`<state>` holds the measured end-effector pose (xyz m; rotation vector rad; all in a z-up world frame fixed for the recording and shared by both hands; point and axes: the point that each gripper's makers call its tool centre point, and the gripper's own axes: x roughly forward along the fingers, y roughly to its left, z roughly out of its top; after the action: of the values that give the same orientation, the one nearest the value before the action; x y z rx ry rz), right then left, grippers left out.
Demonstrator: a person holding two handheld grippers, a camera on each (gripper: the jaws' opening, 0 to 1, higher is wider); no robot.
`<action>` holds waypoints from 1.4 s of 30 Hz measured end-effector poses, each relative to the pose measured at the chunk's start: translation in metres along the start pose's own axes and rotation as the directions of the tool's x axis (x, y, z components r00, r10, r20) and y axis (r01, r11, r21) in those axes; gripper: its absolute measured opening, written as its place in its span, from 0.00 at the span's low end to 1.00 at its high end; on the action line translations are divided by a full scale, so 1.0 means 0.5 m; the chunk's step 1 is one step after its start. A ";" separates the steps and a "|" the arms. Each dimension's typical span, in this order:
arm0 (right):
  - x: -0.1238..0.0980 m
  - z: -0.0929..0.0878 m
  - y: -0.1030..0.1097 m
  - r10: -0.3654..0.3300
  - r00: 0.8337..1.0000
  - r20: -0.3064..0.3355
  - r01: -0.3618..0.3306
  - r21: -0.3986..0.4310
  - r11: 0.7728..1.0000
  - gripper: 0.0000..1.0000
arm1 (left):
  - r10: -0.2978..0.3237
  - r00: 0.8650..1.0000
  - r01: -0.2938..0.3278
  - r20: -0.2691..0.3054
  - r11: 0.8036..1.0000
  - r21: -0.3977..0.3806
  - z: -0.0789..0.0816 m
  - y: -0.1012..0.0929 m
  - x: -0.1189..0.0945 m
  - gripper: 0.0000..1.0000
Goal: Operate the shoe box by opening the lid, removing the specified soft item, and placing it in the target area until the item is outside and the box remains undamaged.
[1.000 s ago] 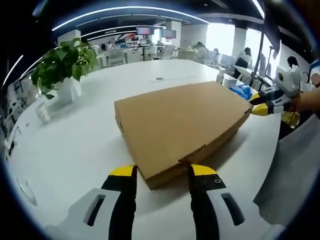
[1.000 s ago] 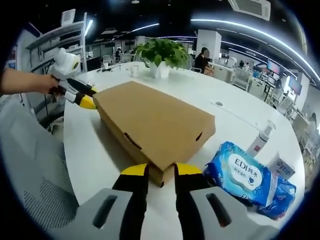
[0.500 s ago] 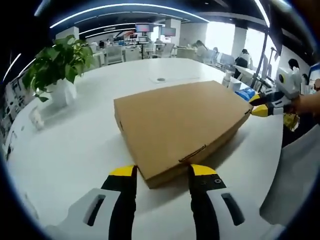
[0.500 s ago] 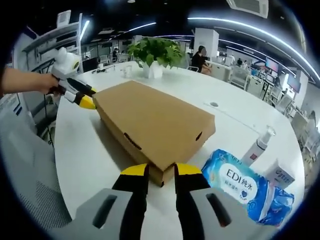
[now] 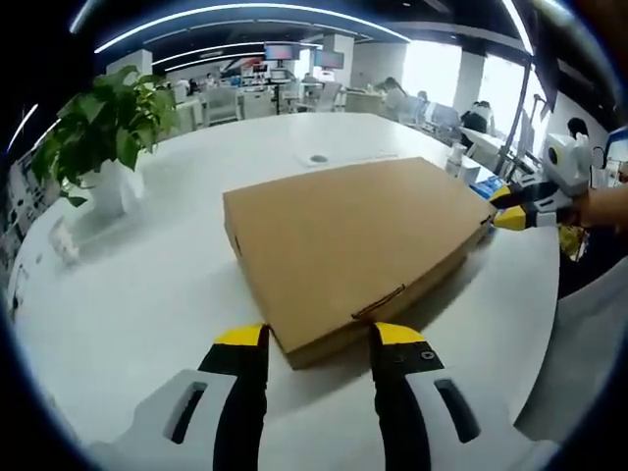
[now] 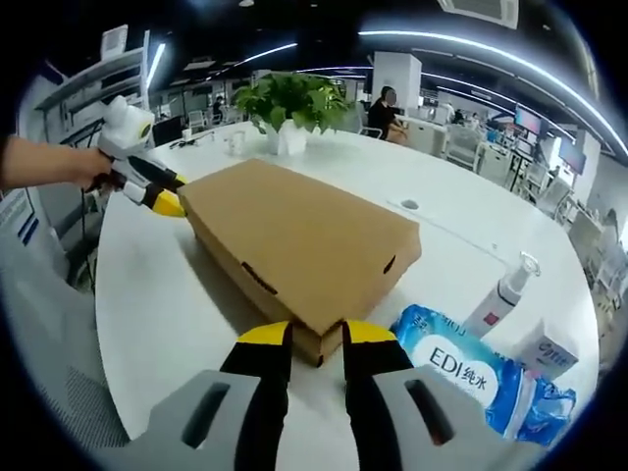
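The round white table (image 5: 147, 285) carried everything, and on it the closed brown shoe box (image 5: 348, 240) lay flat, lid down, with each gripper posted at an opposite corner. Against half a second before, the box, the grippers and the things on the table had not shifted; only the cameras had swung a little, sliding the potted plant (image 5: 103, 123) toward the edge of the left gripper view and the blue wipes pack (image 6: 471, 378) lower in the right gripper view. The left gripper (image 5: 319, 339) stood with its yellow-tipped jaws parted, straddling the near corner of the box without pinching it. The right gripper (image 6: 316, 337) held its jaws a narrow gap apart at the other corner, likewise not clamped on the cardboard. Beside the wipes stood a white pump bottle (image 6: 500, 299) and a small white carton (image 6: 545, 355), near the box but apart from it. Behind lay an open office with desks, ceiling light strips and seated people.
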<state>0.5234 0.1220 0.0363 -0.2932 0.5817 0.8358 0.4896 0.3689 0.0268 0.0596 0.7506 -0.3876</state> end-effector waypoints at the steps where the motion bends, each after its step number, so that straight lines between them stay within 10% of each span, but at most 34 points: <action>1: 0.000 0.000 0.000 -0.001 1.000 0.000 0.001 -0.001 1.000 0.19 | 0.002 1.000 -0.002 0.000 1.000 0.000 0.001 0.001 0.001 0.42; 15: -0.060 -0.008 -0.013 -0.056 0.998 0.040 0.056 0.004 0.998 0.27 | 0.051 0.997 -0.049 0.058 0.998 -0.025 -0.004 -0.002 -0.047 0.49; 42: -0.402 -0.145 -0.047 -0.326 0.943 0.061 0.317 0.128 0.940 0.76 | 0.125 0.962 -0.122 0.243 0.992 -0.028 -0.038 -0.184 -0.282 0.93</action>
<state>0.4083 -0.0492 0.0970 -0.2381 0.4874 0.4925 0.3504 0.3326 0.1157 0.0452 0.5025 -0.2646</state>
